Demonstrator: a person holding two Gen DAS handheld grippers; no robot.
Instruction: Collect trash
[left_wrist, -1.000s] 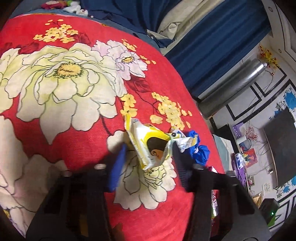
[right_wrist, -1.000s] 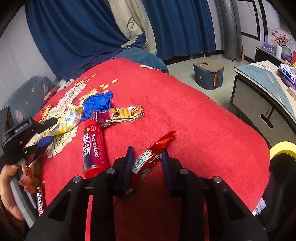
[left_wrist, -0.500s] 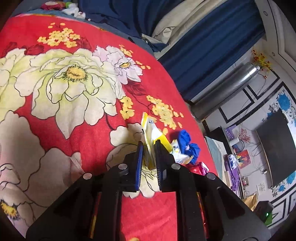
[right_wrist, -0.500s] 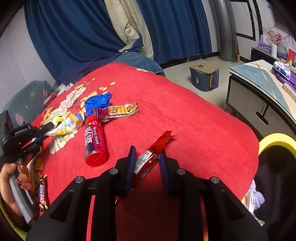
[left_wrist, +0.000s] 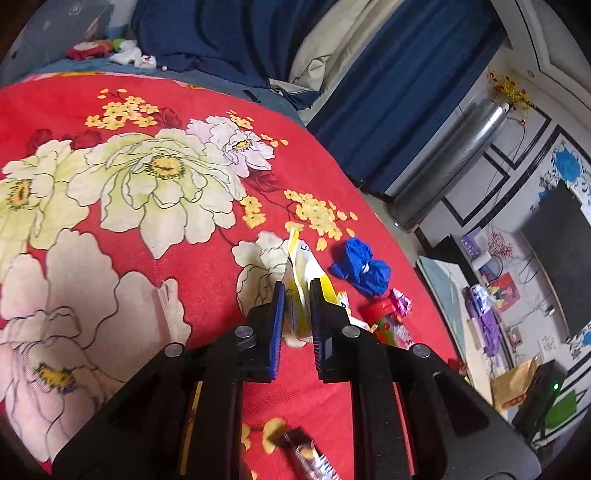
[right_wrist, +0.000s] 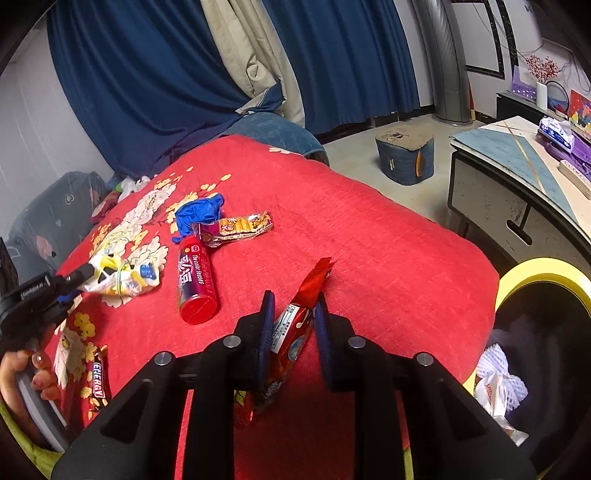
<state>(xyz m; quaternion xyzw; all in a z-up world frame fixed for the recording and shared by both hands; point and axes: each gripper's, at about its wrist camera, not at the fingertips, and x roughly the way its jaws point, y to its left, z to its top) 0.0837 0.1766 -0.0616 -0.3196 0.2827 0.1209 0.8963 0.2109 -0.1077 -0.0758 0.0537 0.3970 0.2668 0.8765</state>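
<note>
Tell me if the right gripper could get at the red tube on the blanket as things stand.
Probably not yet. The right gripper has a red wrapper between its closing jaws. The red tube lies uncovered just to its left, so nothing else blocks it.

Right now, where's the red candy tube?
Right wrist view, left of centre: the red candy tube lies on the red floral blanket, just below the blue glove and orange snack wrapper.
</note>
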